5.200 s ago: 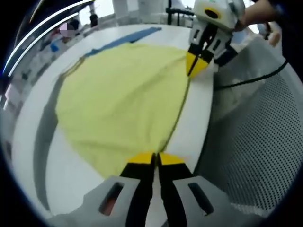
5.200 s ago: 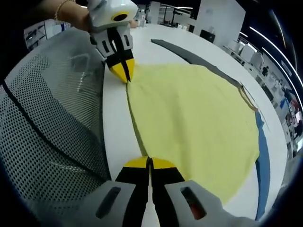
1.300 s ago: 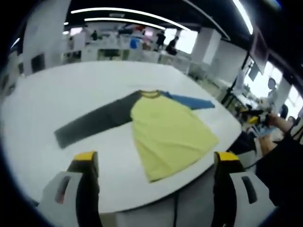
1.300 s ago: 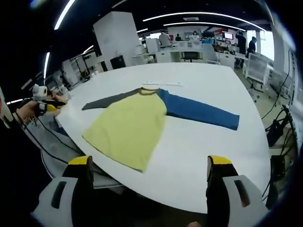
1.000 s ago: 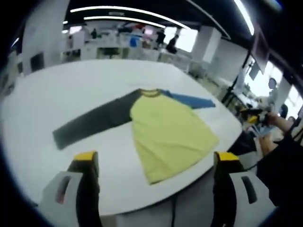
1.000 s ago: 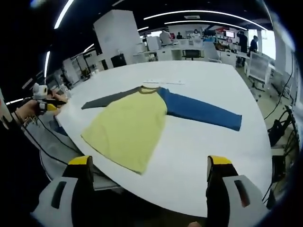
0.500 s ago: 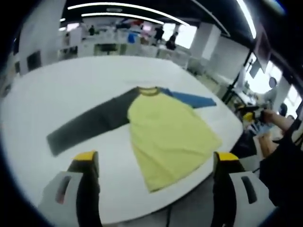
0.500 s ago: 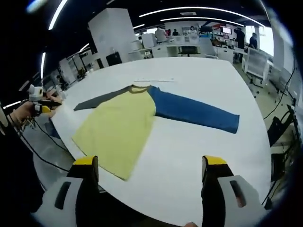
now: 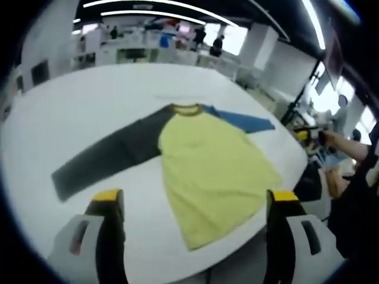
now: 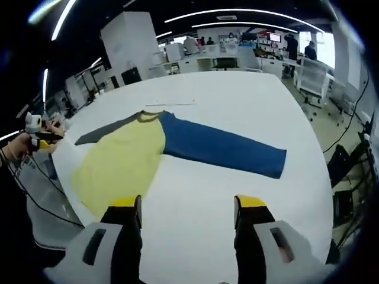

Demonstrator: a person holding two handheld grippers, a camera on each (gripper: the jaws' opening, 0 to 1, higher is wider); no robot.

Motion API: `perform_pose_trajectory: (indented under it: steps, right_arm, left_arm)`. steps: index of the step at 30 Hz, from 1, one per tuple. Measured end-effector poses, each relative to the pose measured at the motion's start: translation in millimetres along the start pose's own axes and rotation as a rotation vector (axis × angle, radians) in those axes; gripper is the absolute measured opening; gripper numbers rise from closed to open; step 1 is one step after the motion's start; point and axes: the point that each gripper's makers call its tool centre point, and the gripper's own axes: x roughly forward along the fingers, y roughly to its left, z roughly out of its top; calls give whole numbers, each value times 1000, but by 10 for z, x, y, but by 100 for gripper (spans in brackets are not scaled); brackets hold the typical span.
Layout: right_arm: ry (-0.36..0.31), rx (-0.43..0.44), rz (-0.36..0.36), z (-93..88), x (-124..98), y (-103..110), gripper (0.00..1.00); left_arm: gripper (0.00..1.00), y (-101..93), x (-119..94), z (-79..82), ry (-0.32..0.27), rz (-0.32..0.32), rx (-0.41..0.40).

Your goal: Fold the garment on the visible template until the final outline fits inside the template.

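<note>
My left gripper point(image 9: 192, 204) is released, jaws spread wide, nothing between them. The garment point(image 9: 207, 157) lies flat on the white table point(image 9: 89, 100) ahead of it, dark sleeve toward its left jaw. My right gripper point(image 10: 186, 207) likewise hangs released above the table; the blue sleeve point(image 10: 222, 148) stretches just ahead. Template outline possibly the faint strip beyond the collar.

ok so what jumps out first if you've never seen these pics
The shirt spread flat on the white table: yellow body, one dark grey sleeve and one blue sleeve stretched out to opposite sides. Next, the yellow-tipped left tongs and right tongs, both open, above the table's near edge and touching nothing.
</note>
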Motion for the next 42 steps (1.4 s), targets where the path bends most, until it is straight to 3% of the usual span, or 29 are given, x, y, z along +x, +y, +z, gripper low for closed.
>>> perform_pose_trajectory:
  steps: [10,16,20,27,33,36,38,42]
  right_arm:
    - [5,84,-69,-41,262,-556,43]
    - [5,103,-115,15,381,-809,35]
    - [26,111,-122,42,496,-981,34]
    - [33,136,-198,159,626,-1454,28]
    - [25,148,-225,247,699,-1676,25]
    - [22,174,-246,243,763,-1800,24]
    - [30,188,-251,271,878,-1990,23]
    - [59,183,-284,170,892,-2045,21]
  left_arm:
    - [96,59,130,128,7,0,2]
    - [96,85,175,79,30,8,-2]
    - [95,93,228,28,48,9,-10]
    - [95,100,306,-22,79,2,-19]
    - [95,146,325,-25,81,13,-28]
    - [95,157,337,-38,92,16,-25]
    - [95,153,349,-55,102,13,-22]
    - [95,136,360,-109,125,6,-13]
